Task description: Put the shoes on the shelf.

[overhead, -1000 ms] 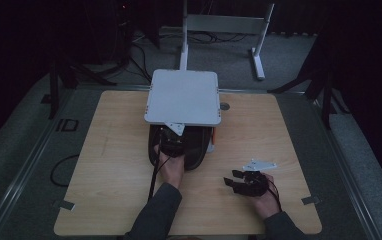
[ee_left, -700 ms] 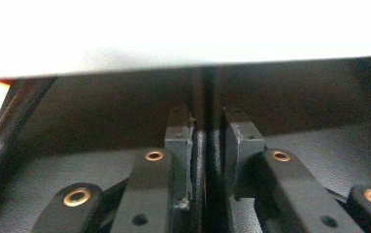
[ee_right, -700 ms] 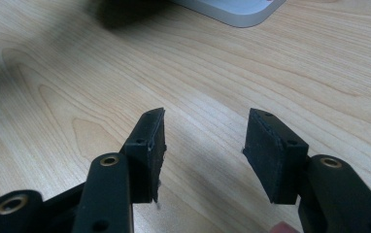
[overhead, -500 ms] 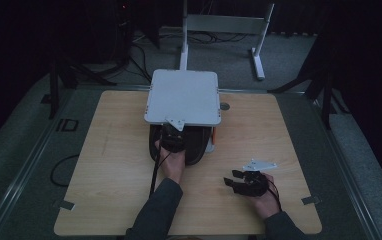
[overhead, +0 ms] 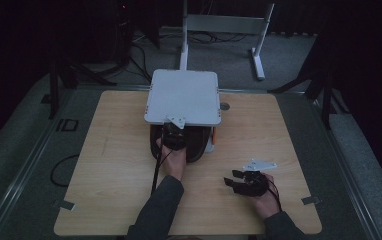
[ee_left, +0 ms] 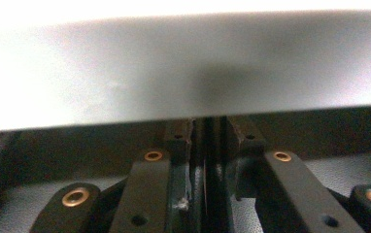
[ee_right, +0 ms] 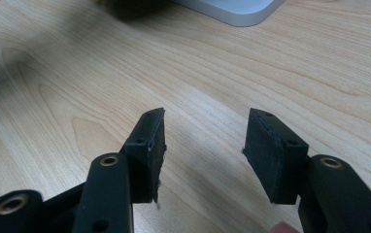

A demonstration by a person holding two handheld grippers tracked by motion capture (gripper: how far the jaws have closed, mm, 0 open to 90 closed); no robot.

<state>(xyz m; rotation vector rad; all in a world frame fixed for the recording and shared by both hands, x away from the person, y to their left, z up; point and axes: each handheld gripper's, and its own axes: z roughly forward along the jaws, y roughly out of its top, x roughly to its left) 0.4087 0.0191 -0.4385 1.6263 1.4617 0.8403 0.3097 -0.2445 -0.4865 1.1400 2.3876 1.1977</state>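
A white square lid (overhead: 183,95) stands over a black rounded base (overhead: 199,142) at the middle back of the wooden table (overhead: 109,165). My left gripper (overhead: 171,134) is at the lid's front edge, in front of the black base. In the left gripper view its jaws (ee_left: 208,128) are pressed together right under the white lid (ee_left: 183,63); whether something thin sits between them I cannot tell. My right gripper (overhead: 234,179) rests low at the table's front right, open, with only bare wood (ee_right: 76,73) between its fingers (ee_right: 205,131).
An orange part (overhead: 212,140) shows at the base's right side. A small round disc (overhead: 224,106) lies just right of the lid. A white metal stand (overhead: 219,22) and cables are on the floor beyond the table. Tape marks the table's front corners.
My left gripper has edged slightly farther under the lid's front edge. The right gripper and the lid have stayed where they were.
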